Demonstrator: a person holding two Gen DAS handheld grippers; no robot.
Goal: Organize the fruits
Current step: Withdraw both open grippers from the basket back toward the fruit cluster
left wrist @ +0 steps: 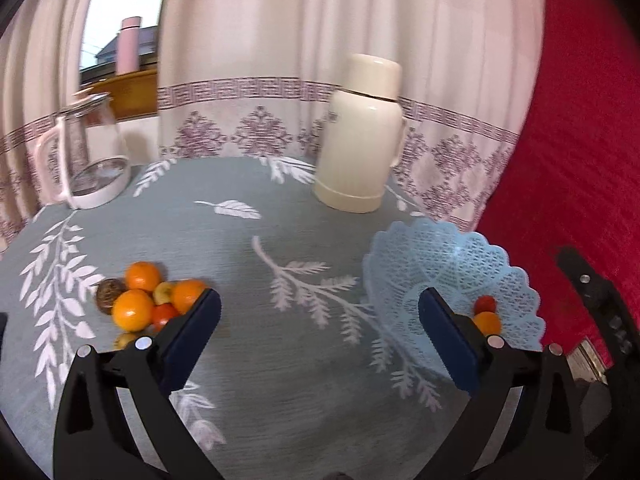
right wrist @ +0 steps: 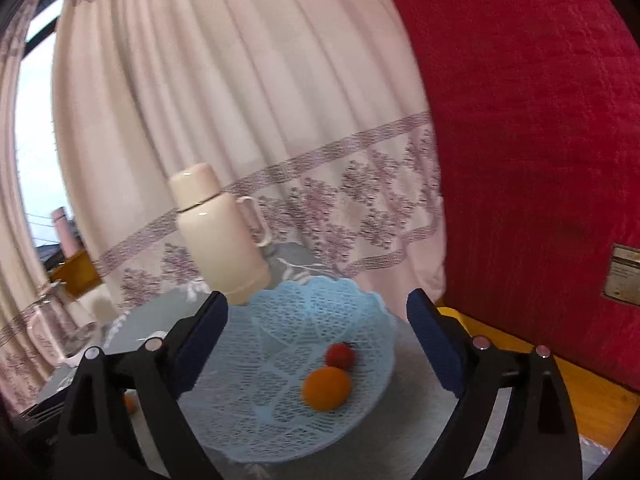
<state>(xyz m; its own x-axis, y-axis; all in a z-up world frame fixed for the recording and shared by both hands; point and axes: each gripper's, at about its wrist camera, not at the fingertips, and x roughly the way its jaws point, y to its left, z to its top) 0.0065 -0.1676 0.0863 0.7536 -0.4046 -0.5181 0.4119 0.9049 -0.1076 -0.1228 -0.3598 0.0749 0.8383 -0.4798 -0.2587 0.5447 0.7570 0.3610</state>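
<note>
Blue lace basket [right wrist: 280,412] holds an orange [right wrist: 326,388] and a tomato [right wrist: 340,356]; the fruit pile [left wrist: 148,300] waits on the cloth [left wrist: 248,360]; both the left gripper [left wrist: 320,332] and right gripper [right wrist: 318,340] gape empty; approach one outer orange, jaws straddling it, and close gently.

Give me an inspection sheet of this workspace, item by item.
Surface: table under a grey-green cloth with white leaves.
Job's things: blue basket holds one orange and one red fruit; fruit pile of oranges, red, yellow and brown pieces lies loose on the cloth.
Clutter: cream flask, glass kettle.
Grippers: left gripper open, empty; right gripper open, empty, over the basket.
Cables: nothing seen.
Surroundings: patterned curtain, red cloth, window with a pink bottle on the sill.
</note>
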